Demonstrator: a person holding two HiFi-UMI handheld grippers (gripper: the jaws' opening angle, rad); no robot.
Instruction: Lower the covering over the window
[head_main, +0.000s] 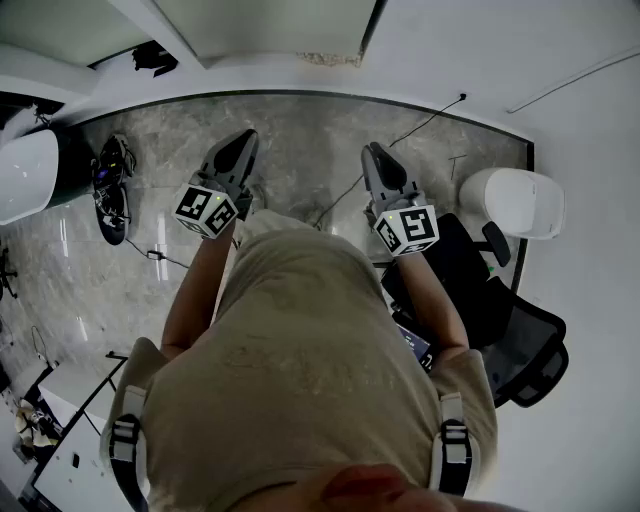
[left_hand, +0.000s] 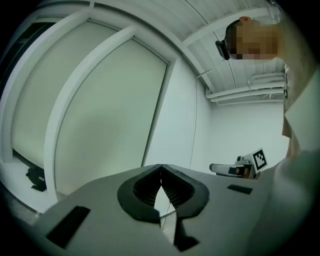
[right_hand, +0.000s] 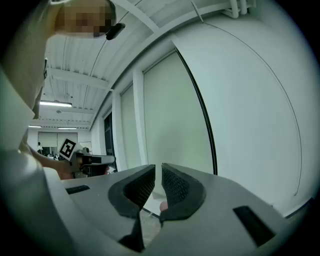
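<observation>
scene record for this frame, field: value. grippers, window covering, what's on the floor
left gripper: jaws together, nothing between, held level
right gripper: jaws a narrow gap apart, nothing between, held level
roller blind: pale, covers the panes as far as shown
thin cord: hangs down the wall beside the window, neither gripper on it
floor: grey stone tiles, black cable trailing across
office chair: black, at the person's right
white bin: by the wall, beyond the chair

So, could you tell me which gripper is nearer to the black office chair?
Right. In the head view the right gripper sits just left of the black office chair, close to its seat; the left gripper is farther left, beyond the person's torso.
</observation>
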